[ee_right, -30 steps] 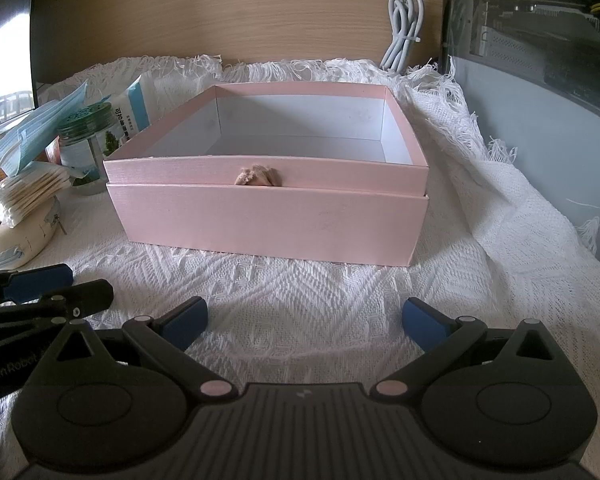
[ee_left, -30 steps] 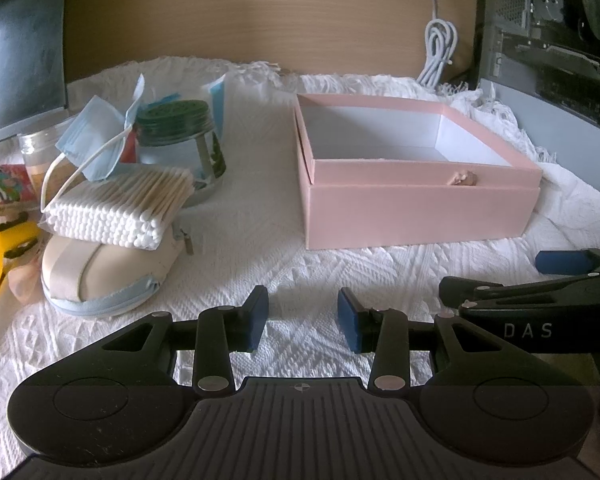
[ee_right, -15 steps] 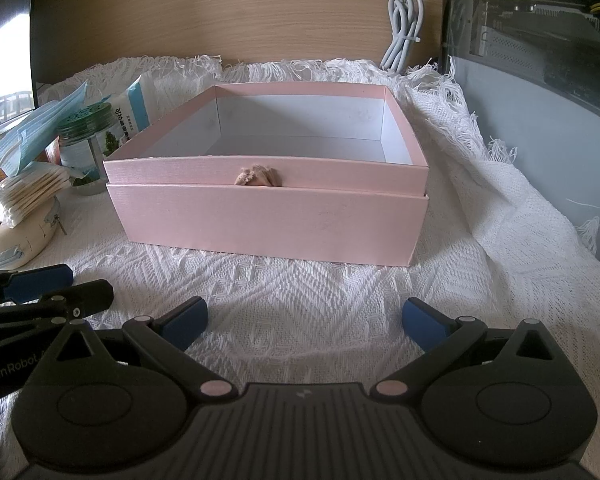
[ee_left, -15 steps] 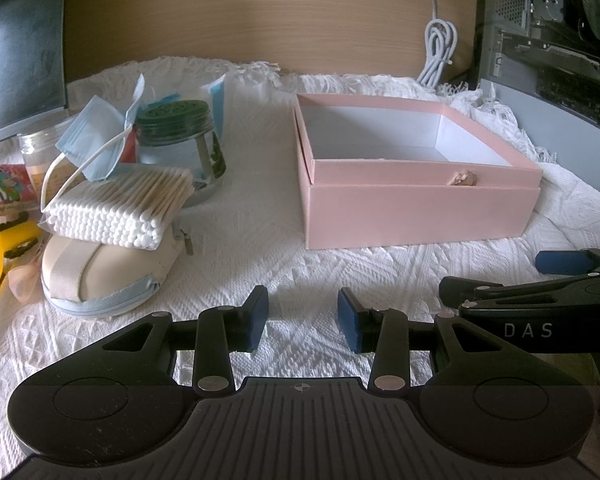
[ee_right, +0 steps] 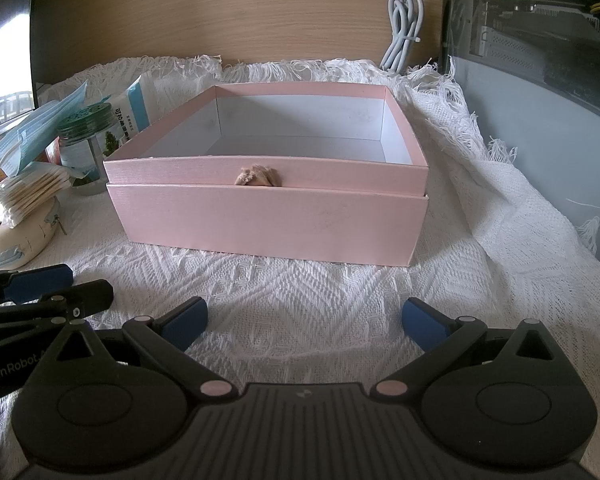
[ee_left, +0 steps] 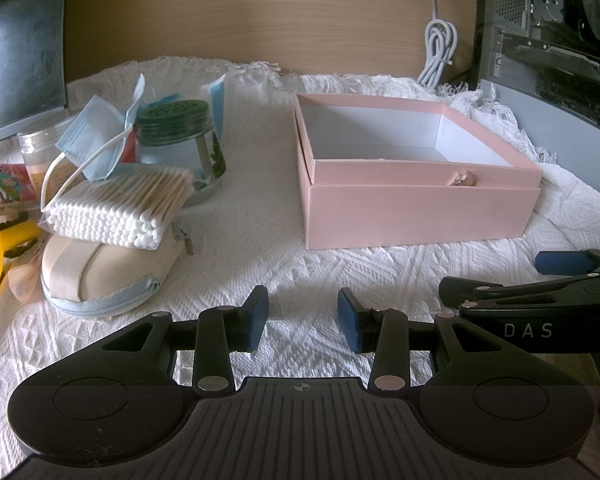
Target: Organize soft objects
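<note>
Here both tongs [ee_left: 302, 317] [ee_right: 305, 323] gape, holding nothing.

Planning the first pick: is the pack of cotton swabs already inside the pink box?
No, the pack of cotton swabs lies on the beige pouch, left of the pink box.

Open pink box [ee_right: 268, 220] on white woven cloth [ee_right: 480, 248], right gripper [ee_right: 305, 325] wide apart before it.

A home desk, it seems. An open computer case [ee_right: 540, 28] stands at two o'clock, a monitor [ee_left: 20, 48] at ten. A white woven cloth [ee_right: 300, 288] covers the top.
</note>
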Demonstrator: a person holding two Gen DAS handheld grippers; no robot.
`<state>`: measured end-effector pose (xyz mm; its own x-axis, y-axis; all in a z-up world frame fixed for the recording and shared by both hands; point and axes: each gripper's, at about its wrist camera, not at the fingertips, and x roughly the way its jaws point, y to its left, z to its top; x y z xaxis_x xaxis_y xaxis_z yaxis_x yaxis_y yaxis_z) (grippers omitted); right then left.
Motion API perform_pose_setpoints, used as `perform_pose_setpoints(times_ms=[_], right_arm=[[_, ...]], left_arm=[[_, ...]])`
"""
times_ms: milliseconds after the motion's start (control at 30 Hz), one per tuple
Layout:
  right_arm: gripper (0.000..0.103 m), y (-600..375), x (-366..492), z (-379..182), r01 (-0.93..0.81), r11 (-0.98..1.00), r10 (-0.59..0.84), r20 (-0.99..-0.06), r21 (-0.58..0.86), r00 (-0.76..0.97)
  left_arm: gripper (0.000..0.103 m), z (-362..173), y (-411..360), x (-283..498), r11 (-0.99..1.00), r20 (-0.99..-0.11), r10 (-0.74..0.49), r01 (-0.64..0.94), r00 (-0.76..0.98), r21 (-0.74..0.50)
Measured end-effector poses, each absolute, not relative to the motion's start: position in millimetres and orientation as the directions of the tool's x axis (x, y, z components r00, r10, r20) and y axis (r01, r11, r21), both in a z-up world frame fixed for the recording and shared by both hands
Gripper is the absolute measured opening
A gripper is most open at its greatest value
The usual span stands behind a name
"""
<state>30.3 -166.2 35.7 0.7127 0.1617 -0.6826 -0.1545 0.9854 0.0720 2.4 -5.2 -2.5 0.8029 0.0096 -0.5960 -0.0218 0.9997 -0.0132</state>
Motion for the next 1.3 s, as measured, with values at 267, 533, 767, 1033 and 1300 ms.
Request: perform_pose_setpoints(times_ms=[267, 533, 767, 1033, 1300], right_arm=[[0.103, -164.8, 30.3, 34.2, -0.155, 0.986, 0.16, -0.679, 0.068, 0.717], [0.103, -164.8, 30.0, 33.4, -0.156, 0.986, 0.16, -0.669, 0.067, 0.726], [0.103, -164.9, 30.1, 33.0, -0.156, 0.985, 0.16, -0.667, 0.067, 0.728], [0.103, -164.9, 30.1, 31.4, -0.157, 0.985, 0.16, -0.663, 0.066, 0.731], [0.103, -167.3, 35.1, 30.6, -0.202, 0.977, 0.192, -0.674, 0.065, 0.713]], left_arm=[[0.043, -2.6, -5.3, 2.5, 1.0, -0.596, 0.009, -0.022, 0.803, -0.014], [0.044, -2.5, -5.2, 2.4, 1.0, -0.596, 0.009, -0.022, 0.803, -0.015], [0.044, -1.2, -4.8, 3.0, 1.0, -0.596, 0.011, -0.021, 0.803, -0.009], [0.044, -1.1, -5.1, 2.9, 1.0, -0.596, 0.011, -0.021, 0.803, -0.009], [0.043, 0.7, 4.5, 0.0, 0.996, -0.592, -0.039, -0.013, 0.805, -0.083]])
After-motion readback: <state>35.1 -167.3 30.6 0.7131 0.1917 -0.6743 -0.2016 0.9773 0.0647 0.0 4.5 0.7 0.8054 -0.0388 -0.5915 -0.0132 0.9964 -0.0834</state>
